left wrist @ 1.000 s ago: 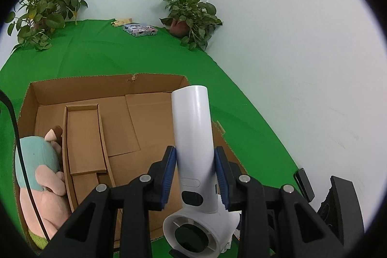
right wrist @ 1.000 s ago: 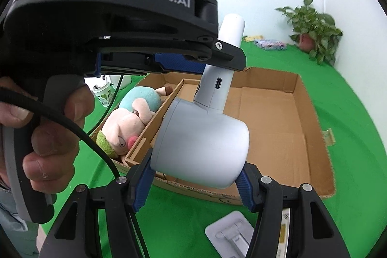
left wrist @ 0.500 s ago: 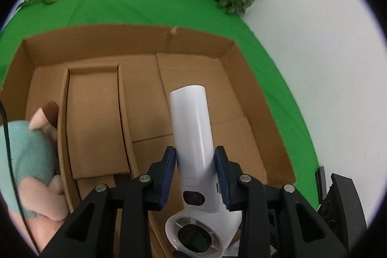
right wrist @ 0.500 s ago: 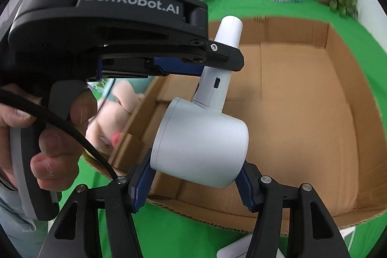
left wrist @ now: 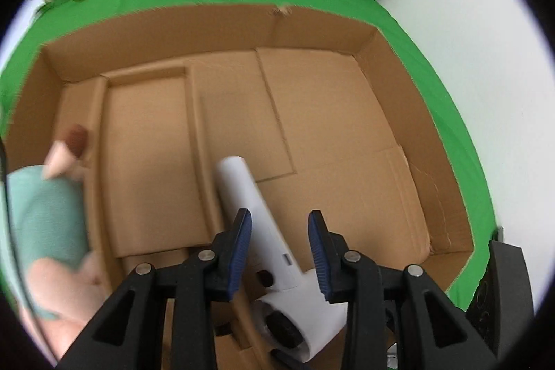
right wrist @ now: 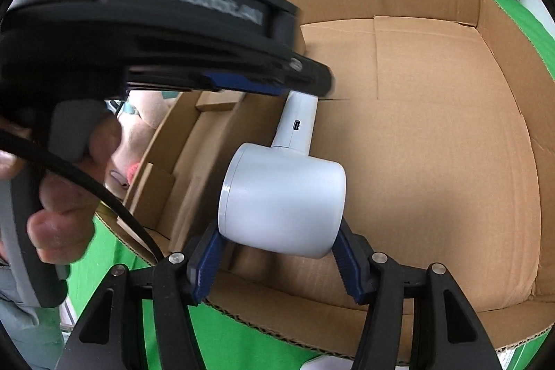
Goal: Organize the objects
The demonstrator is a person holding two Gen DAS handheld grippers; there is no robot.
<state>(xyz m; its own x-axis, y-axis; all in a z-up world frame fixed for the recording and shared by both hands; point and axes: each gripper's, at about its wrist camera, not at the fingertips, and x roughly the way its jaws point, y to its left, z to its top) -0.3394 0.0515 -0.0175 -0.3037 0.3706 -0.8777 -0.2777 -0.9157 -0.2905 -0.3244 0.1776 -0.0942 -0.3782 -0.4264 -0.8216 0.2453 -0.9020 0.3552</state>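
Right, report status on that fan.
Right gripper clamped on handheld fan head. Left gripper astride its handle, grip unclear. Fan over cardboard box's wide bay. Plush toy in side bay, not in the way.
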